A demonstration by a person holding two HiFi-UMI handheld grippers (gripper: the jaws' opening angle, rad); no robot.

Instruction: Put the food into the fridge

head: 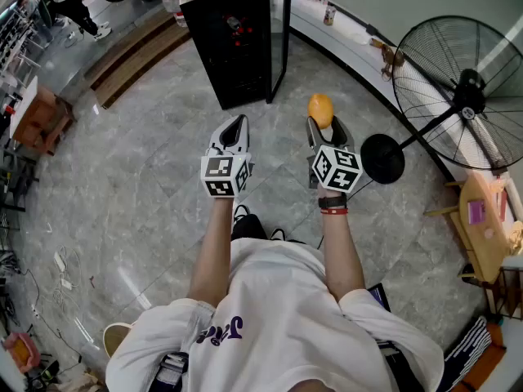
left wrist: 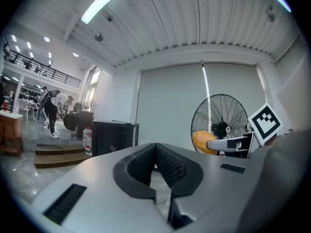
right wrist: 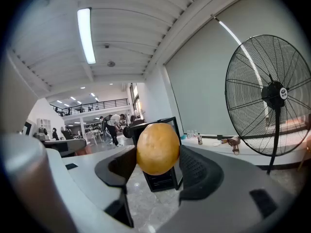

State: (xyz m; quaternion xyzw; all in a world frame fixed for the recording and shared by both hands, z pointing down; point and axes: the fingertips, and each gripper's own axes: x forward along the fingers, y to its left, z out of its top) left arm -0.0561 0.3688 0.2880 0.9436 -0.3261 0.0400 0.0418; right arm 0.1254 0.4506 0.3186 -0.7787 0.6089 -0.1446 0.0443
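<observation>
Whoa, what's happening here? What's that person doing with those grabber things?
A person stands on a grey floor with a gripper in each hand. The right gripper is squeezing a round orange-yellow food between its jaws. The left gripper is shut and holds nothing. A black fridge stands ahead with its door open, and the food is not inside yet.

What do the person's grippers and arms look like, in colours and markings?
The left gripper and right gripper are grey with black ribbed pads. Each carries a white cube with black square markers. White short sleeves; a red-and-black band on the right wrist.
</observation>
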